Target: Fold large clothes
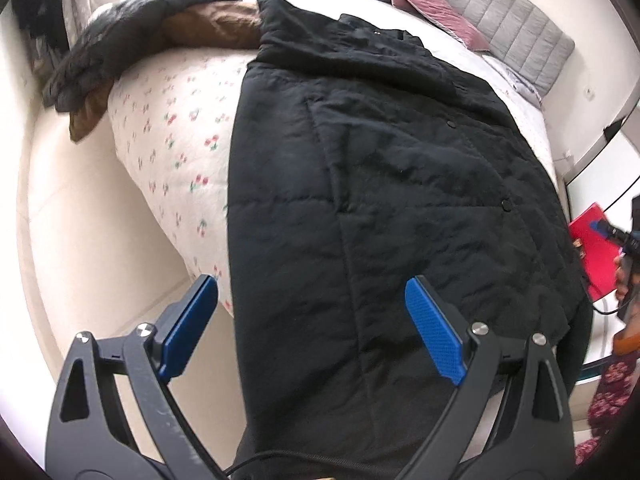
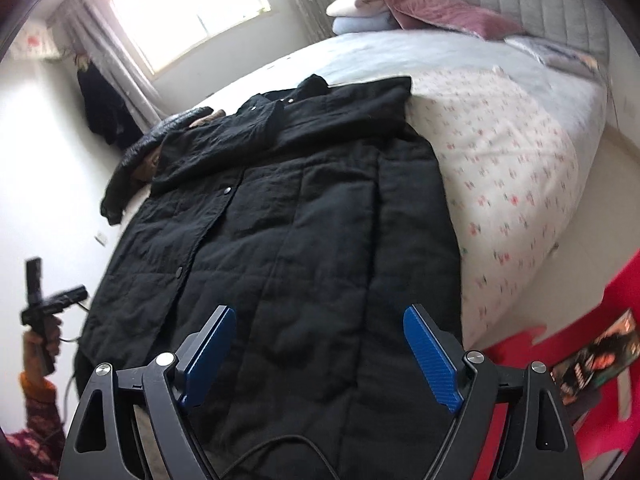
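A long black quilted coat lies flat along the bed, collar at the far end, hem toward me; in the right wrist view the coat has its snap placket on the left. My left gripper hovers open above the coat's left hem edge, its blue pads wide apart with nothing between them. My right gripper is open above the lower part of the coat, jaws wide and empty. The left gripper's handle in a person's hand shows at the left edge of the right wrist view.
The bed has a white cover with a cherry print. A dark and brown garment pile lies at its far left corner. Pink and pale pillows rest by the grey headboard. A red object sits low on the right.
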Available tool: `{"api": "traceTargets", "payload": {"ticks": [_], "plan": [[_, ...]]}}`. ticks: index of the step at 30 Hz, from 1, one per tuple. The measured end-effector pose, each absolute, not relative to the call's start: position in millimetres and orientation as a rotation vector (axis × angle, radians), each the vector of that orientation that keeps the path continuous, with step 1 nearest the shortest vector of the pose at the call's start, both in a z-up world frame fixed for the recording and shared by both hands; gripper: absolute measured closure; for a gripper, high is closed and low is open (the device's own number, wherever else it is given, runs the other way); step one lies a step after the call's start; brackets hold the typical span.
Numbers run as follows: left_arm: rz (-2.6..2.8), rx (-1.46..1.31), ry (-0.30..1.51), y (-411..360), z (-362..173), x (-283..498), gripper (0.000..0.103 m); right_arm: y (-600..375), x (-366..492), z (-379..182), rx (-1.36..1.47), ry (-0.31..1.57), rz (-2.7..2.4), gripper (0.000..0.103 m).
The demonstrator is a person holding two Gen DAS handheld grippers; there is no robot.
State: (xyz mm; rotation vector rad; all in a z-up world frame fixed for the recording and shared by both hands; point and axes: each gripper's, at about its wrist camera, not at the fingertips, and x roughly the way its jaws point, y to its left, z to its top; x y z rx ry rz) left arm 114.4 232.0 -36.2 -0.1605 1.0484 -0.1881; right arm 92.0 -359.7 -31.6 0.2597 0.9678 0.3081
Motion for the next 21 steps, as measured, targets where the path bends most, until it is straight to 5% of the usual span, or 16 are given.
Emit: {"api": "traceTargets", "payload": {"ticks": [21], "plan": [[-0.386,-0.516,1.238,271.1,-90.5,113.8,0.014,-457.5,53.9,-107.9,0.698,1.071,0.271,0.016]]}}
